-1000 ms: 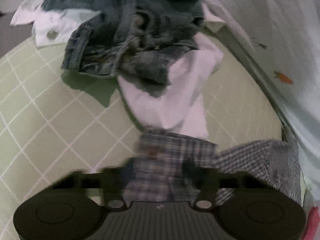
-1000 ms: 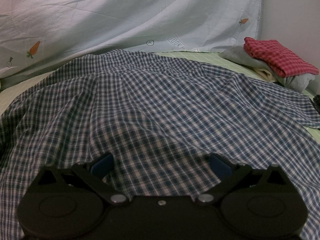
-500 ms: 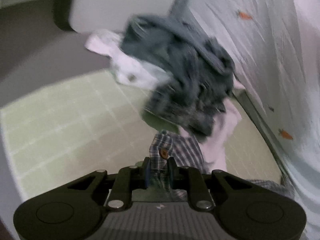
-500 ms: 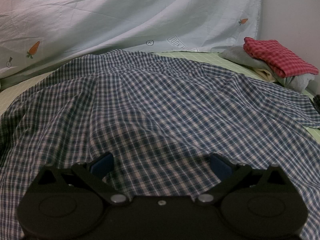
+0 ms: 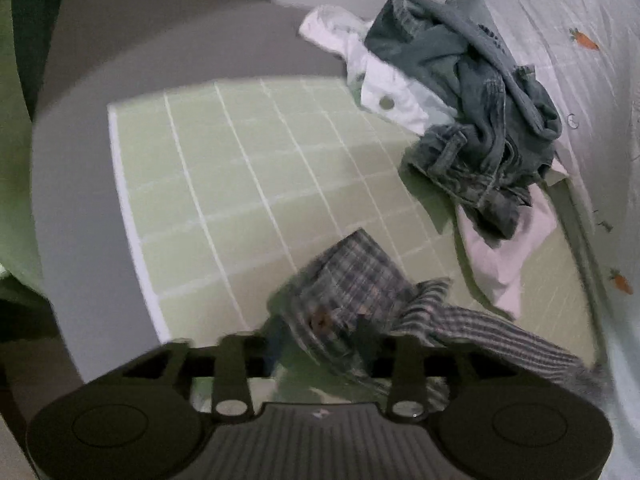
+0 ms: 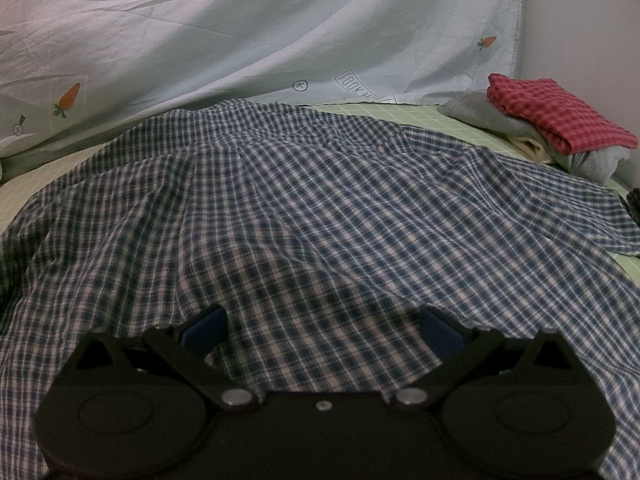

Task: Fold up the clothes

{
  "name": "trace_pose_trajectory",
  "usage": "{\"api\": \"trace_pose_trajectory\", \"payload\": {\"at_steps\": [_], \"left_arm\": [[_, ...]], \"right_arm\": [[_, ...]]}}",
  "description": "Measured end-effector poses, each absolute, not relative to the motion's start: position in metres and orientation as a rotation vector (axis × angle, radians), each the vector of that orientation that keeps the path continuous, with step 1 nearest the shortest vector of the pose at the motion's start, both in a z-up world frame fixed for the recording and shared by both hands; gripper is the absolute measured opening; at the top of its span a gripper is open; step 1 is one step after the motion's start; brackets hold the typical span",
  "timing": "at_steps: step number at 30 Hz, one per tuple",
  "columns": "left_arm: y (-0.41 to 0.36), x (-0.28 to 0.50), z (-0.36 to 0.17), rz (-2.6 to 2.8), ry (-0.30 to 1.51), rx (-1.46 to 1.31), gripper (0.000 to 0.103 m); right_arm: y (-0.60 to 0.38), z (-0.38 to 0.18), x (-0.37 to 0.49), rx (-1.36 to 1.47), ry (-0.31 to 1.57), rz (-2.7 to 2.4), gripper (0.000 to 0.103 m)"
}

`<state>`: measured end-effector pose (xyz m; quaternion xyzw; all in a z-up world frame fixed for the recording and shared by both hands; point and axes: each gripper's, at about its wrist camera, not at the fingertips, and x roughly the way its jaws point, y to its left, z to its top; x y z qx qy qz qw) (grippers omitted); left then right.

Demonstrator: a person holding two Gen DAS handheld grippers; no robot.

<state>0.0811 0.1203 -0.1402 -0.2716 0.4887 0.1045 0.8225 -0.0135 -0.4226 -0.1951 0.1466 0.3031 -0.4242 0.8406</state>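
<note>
Left wrist view: the left claw (image 5: 320, 344) has its fingers spread apart, with a bunched sleeve cuff of the plaid shirt (image 5: 352, 292) lying between them; motion blur hides whether either finger touches the cloth, though the wide gap suggests it is not clamped. A brown button (image 5: 319, 321) shows on the cuff. The sleeve trails off to the right across the green grid mat (image 5: 248, 184), whose white border meets a grey surface (image 5: 76, 168) on the left. Farther back on the mat lies an unfolded heap: crumpled denim jeans (image 5: 472, 128) on top of a white garment (image 5: 392, 96), with a pale pink garment (image 5: 504, 256) protruding beneath the denim toward the claw. A pale sheet printed with carrots (image 5: 580, 80) rises along the right edge.

Right wrist view: the right claw (image 6: 322, 330) is open, its blue-padded fingers (image 6: 206, 326) set wide on the spread body of the plaid shirt (image 6: 320, 208), which covers most of the mat (image 6: 400, 114). At the far right stands a folded stack, a red checked garment (image 6: 552, 116) uppermost on a grey garment (image 6: 488, 116). The carrot-print sheet (image 6: 240, 40) forms the backdrop.
</note>
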Motion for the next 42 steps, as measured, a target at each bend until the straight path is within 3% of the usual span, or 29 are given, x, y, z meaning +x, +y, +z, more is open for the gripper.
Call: {"api": "trace_pose_trajectory", "payload": {"at_steps": [2,5,11,16,21,24,31,34,37,38,39,42], "left_arm": [[0.119,0.084,-0.132,0.217,1.003,-0.521,0.072],[0.117,0.095,-0.135,0.197,0.995,-0.489,0.076],[0.105,0.122,-0.162,0.164,1.081,-0.462,0.077],[0.095,0.131,-0.173,0.170,1.123,-0.403,0.076],[0.089,0.139,-0.173,0.161,1.142,-0.335,0.075],[0.087,0.142,-0.173,0.175,1.146,-0.309,0.070],[0.086,0.155,-0.169,0.226,1.126,-0.240,0.042],[0.086,0.160,-0.170,0.235,1.123,-0.222,0.034],[0.088,0.167,-0.169,0.241,1.111,-0.242,0.030],[0.088,0.169,-0.169,0.243,1.106,-0.249,0.027],[0.089,0.172,-0.169,0.245,1.102,-0.257,0.026],[0.090,0.179,-0.168,0.250,1.089,-0.278,0.018]], "right_arm": [[-0.423,-0.195,-0.014,0.310,0.641,-0.896,0.103],[-0.422,-0.195,-0.013,0.309,0.641,-0.897,0.103],[-0.424,-0.192,-0.010,0.311,0.664,-0.894,0.103],[-0.435,-0.173,0.027,0.316,0.799,-0.794,0.103],[-0.436,-0.144,0.103,0.292,0.715,-0.601,0.103],[-0.440,-0.137,0.160,0.319,0.699,-0.506,0.103],[-0.472,-0.146,0.269,0.491,0.749,-0.411,0.097],[-0.488,-0.161,0.300,0.550,0.829,-0.466,0.082],[-0.489,-0.168,0.311,0.494,0.835,-0.486,0.053],[-0.488,-0.168,0.316,0.451,0.842,-0.489,0.026],[-0.488,-0.169,0.321,0.417,0.851,-0.490,0.007],[-0.494,-0.171,0.331,0.368,0.838,-0.455,0.004]]}}
